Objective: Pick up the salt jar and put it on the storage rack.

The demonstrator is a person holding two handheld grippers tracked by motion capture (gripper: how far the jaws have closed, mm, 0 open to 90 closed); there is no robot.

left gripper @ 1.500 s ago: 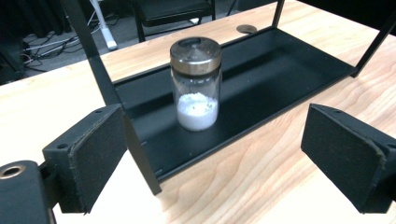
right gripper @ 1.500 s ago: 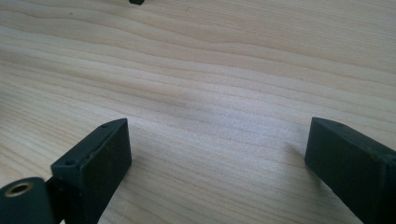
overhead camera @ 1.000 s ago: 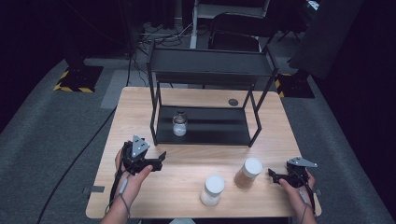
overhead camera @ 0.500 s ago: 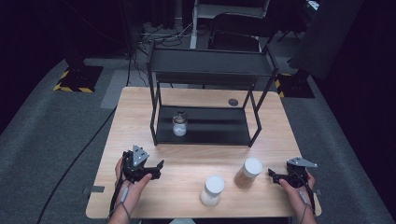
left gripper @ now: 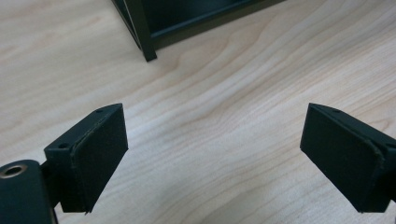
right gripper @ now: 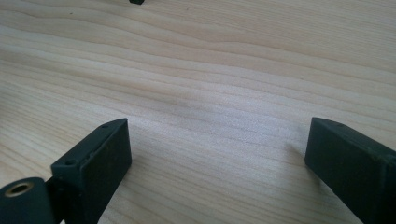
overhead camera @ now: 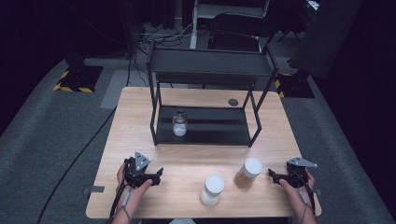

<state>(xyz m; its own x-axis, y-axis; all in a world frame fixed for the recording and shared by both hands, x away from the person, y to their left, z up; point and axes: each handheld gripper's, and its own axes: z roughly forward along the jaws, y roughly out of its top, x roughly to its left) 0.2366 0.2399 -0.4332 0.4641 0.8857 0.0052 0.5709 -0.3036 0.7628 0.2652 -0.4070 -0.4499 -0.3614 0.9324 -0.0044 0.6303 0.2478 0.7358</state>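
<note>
While both hands rest low at the near edge of the wooden table [overhead camera: 140, 107], the left gripper [overhead camera: 158, 173] at 7 o'clock has its jaws wide apart over bare wood, and the right gripper [overhead camera: 272, 174] at 5 o'clock is also wide and holds nothing. Between them stand the white-filled jar [overhead camera: 212, 190] and, just left of the right gripper, the brown-filled jar [overhead camera: 248, 173]. Farther, at 12 o'clock, a small glass jar [overhead camera: 179, 123] stands on the lower level of the black shelf [overhead camera: 210, 65].
</note>
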